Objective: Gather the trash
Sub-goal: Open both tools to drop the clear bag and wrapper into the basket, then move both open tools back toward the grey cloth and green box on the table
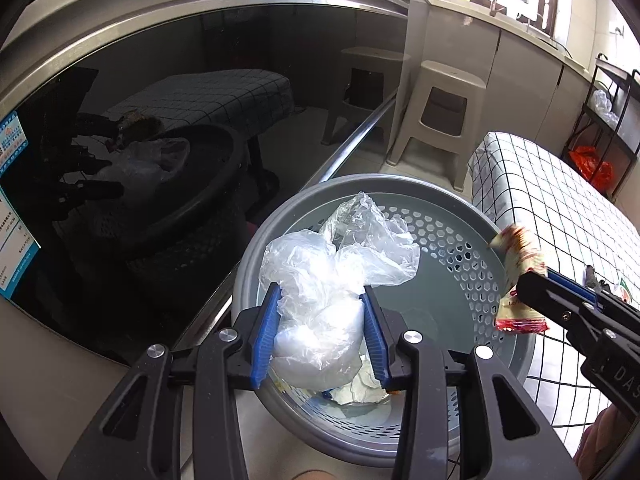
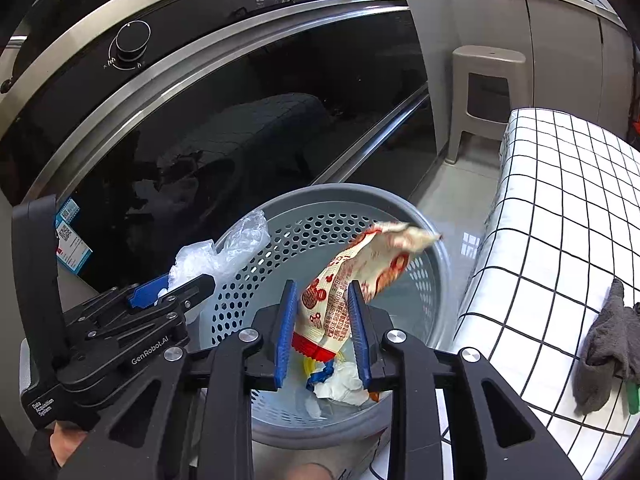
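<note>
A grey perforated waste basket (image 1: 460,240) (image 2: 320,204) stands on the floor below both grippers. My left gripper (image 1: 322,300) is shut on a crumpled clear plastic bag (image 1: 332,264) and holds it over the basket's opening; it also shows in the right wrist view (image 2: 172,292) with the bag (image 2: 224,248). My right gripper (image 2: 322,292) is shut on a cream and red snack wrapper (image 2: 360,272) over the basket; it shows in the left wrist view (image 1: 524,296) with the wrapper (image 1: 520,272). White crumpled paper (image 2: 344,384) and a blue scrap lie in the basket's bottom.
A black glass oven door (image 2: 240,128) with a steel handle stands just behind the basket. A table with a white checked cloth (image 2: 560,240) is at the right, with a grey rag (image 2: 608,344) on it. A beige plastic stool (image 1: 444,112) stands beyond.
</note>
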The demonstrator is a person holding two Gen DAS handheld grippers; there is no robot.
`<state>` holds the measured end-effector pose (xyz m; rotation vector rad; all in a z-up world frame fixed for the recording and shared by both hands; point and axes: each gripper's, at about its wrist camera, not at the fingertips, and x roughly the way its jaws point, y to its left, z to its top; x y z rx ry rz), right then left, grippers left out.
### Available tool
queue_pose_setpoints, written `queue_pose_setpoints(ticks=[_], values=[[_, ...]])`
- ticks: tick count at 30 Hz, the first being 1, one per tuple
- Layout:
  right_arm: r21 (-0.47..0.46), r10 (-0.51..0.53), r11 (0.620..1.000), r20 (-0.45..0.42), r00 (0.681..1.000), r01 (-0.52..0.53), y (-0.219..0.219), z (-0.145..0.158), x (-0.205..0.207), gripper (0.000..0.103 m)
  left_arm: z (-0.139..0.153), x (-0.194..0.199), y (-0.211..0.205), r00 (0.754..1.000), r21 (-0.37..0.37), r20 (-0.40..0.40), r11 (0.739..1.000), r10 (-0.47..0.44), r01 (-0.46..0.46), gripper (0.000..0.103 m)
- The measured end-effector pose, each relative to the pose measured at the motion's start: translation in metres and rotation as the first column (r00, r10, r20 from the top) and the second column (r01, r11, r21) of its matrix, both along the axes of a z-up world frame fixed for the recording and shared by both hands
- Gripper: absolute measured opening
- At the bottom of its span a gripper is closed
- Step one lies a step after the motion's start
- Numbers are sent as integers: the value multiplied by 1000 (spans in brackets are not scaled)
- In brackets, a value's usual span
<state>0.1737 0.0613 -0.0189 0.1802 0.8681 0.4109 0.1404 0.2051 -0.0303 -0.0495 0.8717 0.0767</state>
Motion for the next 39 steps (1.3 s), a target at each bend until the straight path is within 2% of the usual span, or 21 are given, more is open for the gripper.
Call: queue_pose_setpoints(ticks=[9, 11, 14, 16, 28, 39], values=[[-5, 0, 1000, -7, 1000, 0, 5, -2, 3, 28, 1, 0, 3, 1000, -13, 3, 1000, 2, -2, 45], [1, -7, 1000, -4, 1000, 7, 4, -1, 1, 37, 0, 1, 3, 1000, -15, 1, 1000, 5, -5, 51], [4, -15, 1000, 3, 1000, 15, 2, 0, 0, 40, 1, 1, 4, 1000, -18, 6, 1000, 12, -12, 61], [6, -18, 1000, 3, 1000, 18, 1, 0, 0, 40, 2, 0, 4, 1000, -20, 10, 1000, 16, -16, 63], [-10, -31, 999, 26, 999, 31, -4, 4, -8, 50, 3, -1, 2, 1000, -26, 21, 1000, 17, -17, 70], [-19, -88, 996, 39, 995, 89, -24, 6, -20, 58, 12, -11, -9, 998, -9, 62, 1000, 1, -1, 75]])
